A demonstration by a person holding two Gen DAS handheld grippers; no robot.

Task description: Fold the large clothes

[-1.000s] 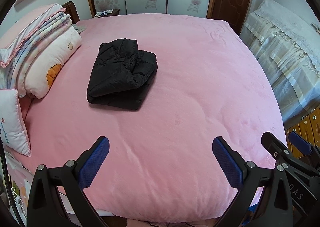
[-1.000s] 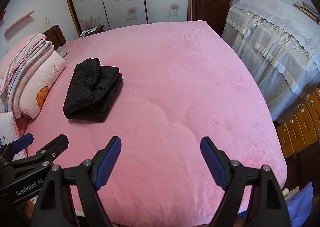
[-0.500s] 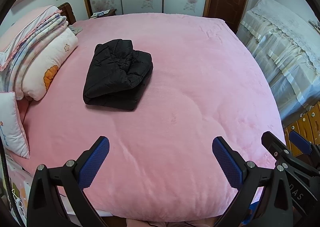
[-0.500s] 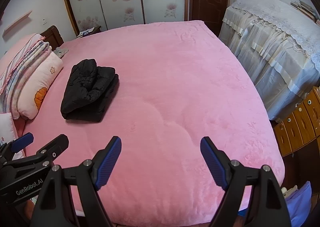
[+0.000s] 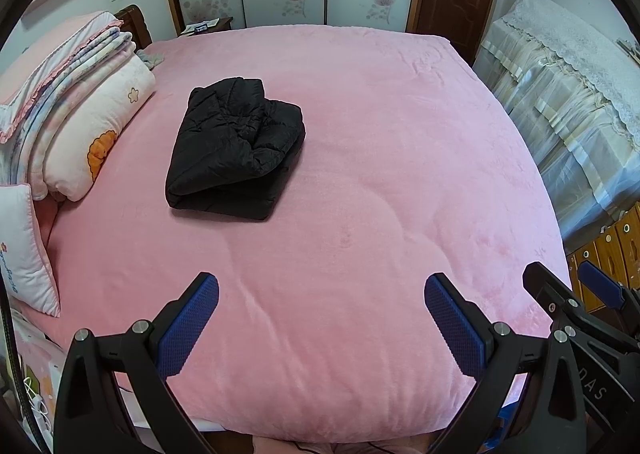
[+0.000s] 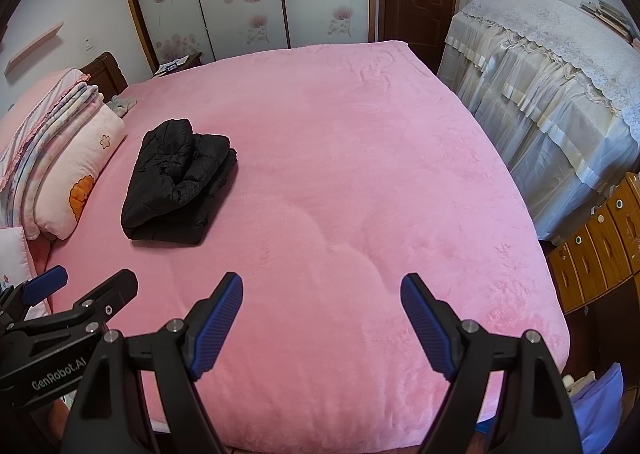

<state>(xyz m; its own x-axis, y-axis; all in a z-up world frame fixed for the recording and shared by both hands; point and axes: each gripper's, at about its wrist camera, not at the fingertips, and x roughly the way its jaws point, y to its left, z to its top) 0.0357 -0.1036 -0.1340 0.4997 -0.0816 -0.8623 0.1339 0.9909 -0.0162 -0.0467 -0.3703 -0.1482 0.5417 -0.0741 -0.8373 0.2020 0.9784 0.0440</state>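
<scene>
Black jacket: the black padded jacket (image 5: 236,146) lies as a folded bundle in the upper left of the frame, flat on the pink blanket (image 5: 380,194). I judge the fold is already finished, because the layers sit one on another and nothing holds them.
Left gripper: my left gripper (image 5: 320,318) stands at the bottom of the frame with its jaws wide apart and nothing between them. It is well apart from the jacket.
Right gripper: my right gripper (image 6: 322,318) is also spread wide and empty, at the bottom of its own view, over the near edge of the bed.
Why so: I think both claws are released and drawn away so that the bundle rests alone.
Around: folded quilts and pillows (image 5: 80,106) are stacked at the left edge, near the jacket but not touching it. A lace-covered piece of furniture (image 6: 552,102) fills the right side, and wooden drawers (image 6: 600,238) the lower right.
In the way: nothing lies between the claws and the jacket, only bare blanket.
</scene>
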